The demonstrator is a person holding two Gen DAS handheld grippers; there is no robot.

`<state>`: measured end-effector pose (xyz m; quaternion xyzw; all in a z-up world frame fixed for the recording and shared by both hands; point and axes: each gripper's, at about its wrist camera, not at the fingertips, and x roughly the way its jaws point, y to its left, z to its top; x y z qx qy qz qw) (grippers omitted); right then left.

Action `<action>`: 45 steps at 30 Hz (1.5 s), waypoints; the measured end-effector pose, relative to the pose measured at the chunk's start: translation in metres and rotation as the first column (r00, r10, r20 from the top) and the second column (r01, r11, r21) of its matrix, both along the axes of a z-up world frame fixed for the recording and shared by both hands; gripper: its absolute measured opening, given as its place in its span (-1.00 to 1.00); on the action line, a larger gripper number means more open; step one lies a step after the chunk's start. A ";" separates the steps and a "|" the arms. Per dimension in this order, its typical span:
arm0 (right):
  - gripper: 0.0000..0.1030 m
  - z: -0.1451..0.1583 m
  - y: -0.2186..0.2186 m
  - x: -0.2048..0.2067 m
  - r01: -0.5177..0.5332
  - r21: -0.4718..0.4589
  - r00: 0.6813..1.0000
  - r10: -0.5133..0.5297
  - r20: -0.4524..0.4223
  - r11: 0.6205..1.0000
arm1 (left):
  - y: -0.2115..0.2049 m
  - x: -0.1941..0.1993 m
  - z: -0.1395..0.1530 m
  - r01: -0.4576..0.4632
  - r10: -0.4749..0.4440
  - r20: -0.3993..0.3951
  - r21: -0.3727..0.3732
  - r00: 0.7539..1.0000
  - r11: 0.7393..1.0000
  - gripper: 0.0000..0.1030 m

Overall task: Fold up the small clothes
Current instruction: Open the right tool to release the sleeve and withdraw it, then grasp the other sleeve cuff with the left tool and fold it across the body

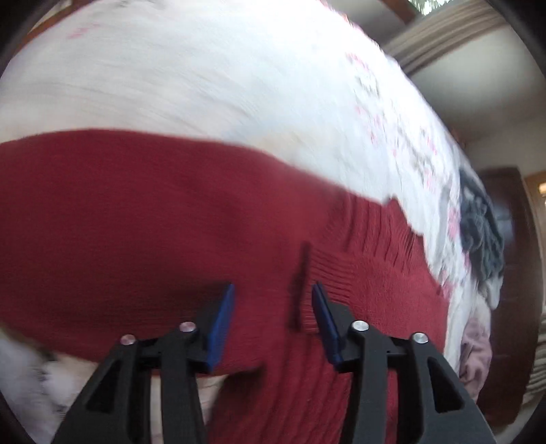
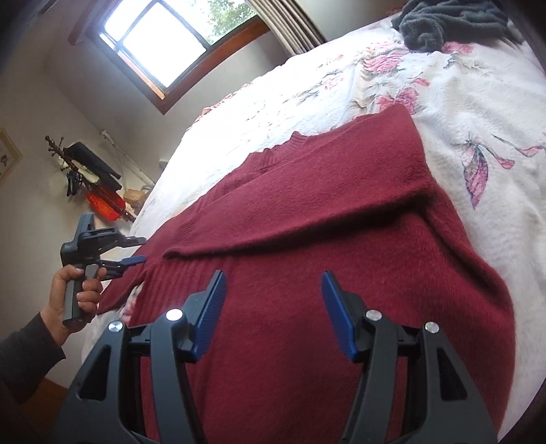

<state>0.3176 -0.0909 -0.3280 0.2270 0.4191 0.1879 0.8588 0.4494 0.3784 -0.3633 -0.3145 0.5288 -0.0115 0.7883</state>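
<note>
The red sweater is lying flat on the floral bedspread, one sleeve folded across its body. Both grippers are hovering wide and empty: the right gripper near, the left gripper approaching the left hem, probably for the next fold.

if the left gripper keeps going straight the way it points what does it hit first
Most likely the red sweater: the open left gripper points right at its knit, with nothing between. Depth is unclear in the blurred view, so I cannot say how near.

The sweater lies on the bedspread (dark clothes behind).
</note>
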 end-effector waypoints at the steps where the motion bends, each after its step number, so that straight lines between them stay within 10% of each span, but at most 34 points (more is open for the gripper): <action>1: 0.13 0.008 0.005 -0.006 -0.016 -0.021 1.000 0.016 0.002 1.000 | 0.023 -0.015 0.007 -0.044 0.044 0.021 -0.009 0.999 0.999 0.03; 5: 0.15 0.037 0.030 -0.026 -0.074 -0.071 0.997 0.076 0.014 0.995 | 0.121 -0.085 0.023 -0.265 0.268 0.086 -0.052 0.959 0.963 0.28; 12: 0.17 0.067 0.082 -0.040 -0.161 -0.132 0.986 0.164 0.019 0.978 | 0.269 -0.199 0.009 -0.603 0.619 0.070 -0.164 0.782 0.781 0.29; 23: 0.17 0.092 0.124 -0.050 -0.217 -0.217 0.974 0.227 0.019 0.952 | 0.305 -0.167 -0.043 -0.635 0.647 -0.014 -0.203 0.763 0.745 0.30; 25: 0.17 0.093 0.124 -0.051 -0.213 -0.221 0.975 0.222 0.017 0.952 | 0.304 -0.161 -0.040 -0.633 0.642 -0.010 -0.180 0.767 0.753 0.20; 27: 0.17 0.093 0.123 -0.052 -0.207 -0.219 0.976 0.215 0.013 0.953 | 0.302 -0.150 -0.041 -0.610 0.614 -0.035 -0.168 0.789 0.774 -0.82; 31: 0.17 0.095 0.121 -0.054 -0.199 -0.212 0.979 0.205 0.009 0.957 | 0.294 -0.150 -0.007 -0.595 0.611 0.050 -0.182 0.790 0.783 -0.85; 40: 0.17 0.108 0.105 -0.060 -0.173 -0.188 0.983 0.181 0.027 0.967 | 0.175 -0.096 0.148 -0.277 0.304 0.383 -0.127 0.872 0.953 -0.86; 45: 0.17 0.115 0.086 -0.065 -0.132 -0.167 0.990 0.140 0.036 0.977 | 0.103 -0.059 0.192 -0.106 0.113 0.453 -0.041 0.884 0.994 -0.86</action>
